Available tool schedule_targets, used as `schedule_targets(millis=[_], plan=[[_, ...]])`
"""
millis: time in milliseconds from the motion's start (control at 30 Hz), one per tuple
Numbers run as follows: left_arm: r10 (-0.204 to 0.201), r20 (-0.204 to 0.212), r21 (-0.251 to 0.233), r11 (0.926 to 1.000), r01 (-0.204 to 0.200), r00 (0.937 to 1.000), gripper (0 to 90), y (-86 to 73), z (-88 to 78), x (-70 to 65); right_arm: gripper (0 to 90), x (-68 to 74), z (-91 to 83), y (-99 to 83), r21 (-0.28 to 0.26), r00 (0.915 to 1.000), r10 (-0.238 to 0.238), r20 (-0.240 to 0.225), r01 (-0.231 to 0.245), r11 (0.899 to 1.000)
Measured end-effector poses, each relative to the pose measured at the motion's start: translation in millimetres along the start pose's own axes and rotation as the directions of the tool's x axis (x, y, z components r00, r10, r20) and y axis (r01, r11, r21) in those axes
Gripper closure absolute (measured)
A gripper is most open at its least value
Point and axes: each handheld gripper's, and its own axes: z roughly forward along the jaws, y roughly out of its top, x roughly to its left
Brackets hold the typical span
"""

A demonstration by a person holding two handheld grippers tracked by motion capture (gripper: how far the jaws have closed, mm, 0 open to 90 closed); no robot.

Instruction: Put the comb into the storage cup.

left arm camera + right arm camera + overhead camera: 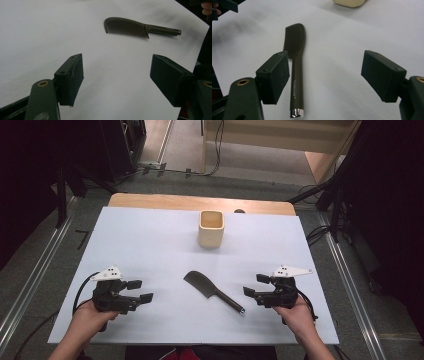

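Dark comb (212, 291) flat on white table (150, 245) between both grippers; left gripper (139, 291) and right gripper (254, 285) jaws spread, empty; cream cup (211, 228) behind, probably ceramic.

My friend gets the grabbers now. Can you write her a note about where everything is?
Left gripper: open, holding nothing, near the table's left front.
Right gripper: open, holding nothing, just right of the comb's handle.
Comb: flat on the white table between both grippers, untouched.
Cream cup: upright farther back, looks empty.
Done: nothing yet.
Left: probably grab the comb and put it in the cup.
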Motion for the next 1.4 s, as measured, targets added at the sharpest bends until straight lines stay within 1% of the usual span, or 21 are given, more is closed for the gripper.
schedule_targets(millis=[33, 167, 267, 333, 400, 500, 533, 600, 667, 800, 900, 1167, 1200, 1267, 1400], plan=[[0.002, 0.003, 0.002, 1.0000, -0.002, 1.0000, 27.9, 0.4, 0.2, -0.1, 20.8, -1.1, -2.5, -2.5, 0.009, 1.0000, 0.003, 0.006, -0.003, 1.000], [0.004, 0.006, -0.005, 1.0000, -0.004, 1.0000, 27.8, 1.7, -0.2, -0.1, 20.8, -2.0, -6.1, -6.1, 0.013, 0.9999, 0.009, 0.010, -0.010, 1.000], [0.007, 0.007, 0.001, 1.0000, -0.007, 1.0000, 27.9, 2.6, 0.8, -0.3, 20.8, -2.4, -9.4, -10.0, 0.016, 0.9996, 0.021, 0.017, -0.021, 1.000], [0.015, 0.006, 0.003, 0.9999, -0.015, 0.9999, 27.9, 3.2, 1.6, -0.8, 20.8, -3.0, -10.9, -12.6, 0.023, 0.9996, 0.018, 0.022, -0.018, 1.000], [0.014, 0.012, 0.002, 0.9999, -0.014, 0.9998, 27.9, 2.7, 1.4, -1.3, 20.8, -3.1, -12.7, -15.3, 0.026, 0.9995, 0.021, 0.024, -0.021, 0.999], [0.018, 0.012, -0.004, 0.9998, -0.018, 0.9998, 27.9, -0.1, -1.7, -0.4, 20.8, -3.1, -14.9, -18.1, 0.030, 0.9992, 0.021, 0.032, -0.022, 0.999], [0.012, 0.014, -0.013, 0.9998, -0.012, 0.9998, 27.8, -0.5, -2.5, 0.2, 20.8, -3.0, -15.5, -18.5, 0.030, 0.9990, 0.027, 0.035, -0.028, 0.999], [0.002, 0.015, -0.025, 0.9997, -0.002, 0.9999, 27.9, 0.2, -3.1, 1.9, 20.8, -3.5, -15.9, -19.5, 0.025, 0.9990, 0.026, 0.036, -0.027, 0.999], [0.006, 0.012, -0.028, 0.9996, -0.005, 0.9999, 27.8, 1.6, -2.2, 3.4, 20.8, -3.7, -16.0, -20.2, 0.025, 0.9990, 0.025, 0.038, -0.026, 0.999], [0.018, 0.002, -0.011, 0.9998, -0.018, 0.9998, 27.9, 2.2, 1.0, 4.2, 20.8, -2.7, -15.2, -19.8, 0.029, 0.9987, 0.041, 0.031, -0.041, 0.999], [0.020, 0.006, -0.012, 0.9997, -0.020, 0.9998, 27.9, 2.8, 1.6, 4.1, 20.8, -1.3, -14.4, -18.5, 0.028, 0.9988, 0.042, 0.025, -0.043, 0.999], [0.019, 0.006, -0.011, 0.9998, -0.019, 0.9998, 27.9, 2.7, 1.9, 4.7, 20.8, 4.4, -12.1, -15.6, 0.023, 0.9993, 0.027, 0.026, -0.028, 0.999], [0.019, 0.006, -0.011, 0.9998, -0.019, 0.9998, 27.9, 2.8, 2.0, 4.7, 20.8, 4.8, -11.2, -15.0, 0.023, 0.9995, 0.018, 0.025, -0.018, 1.000], [0.018, 0.006, -0.010, 0.9998, -0.018, 0.9998, 27.9, 2.7, 2.3, 4.7, 20.8, 6.6, -10.0, -13.9, 0.027, 0.9996, 0.014, 0.023, -0.015, 1.000], [0.016, 0.006, -0.009, 0.9998, -0.016, 0.9998, 27.9, 2.6, 2.6, 4.7, 20.8, 8.6, -7.5, -12.0, 0.028, 0.9994, 0.003, 0.035, -0.004, 1.000]])
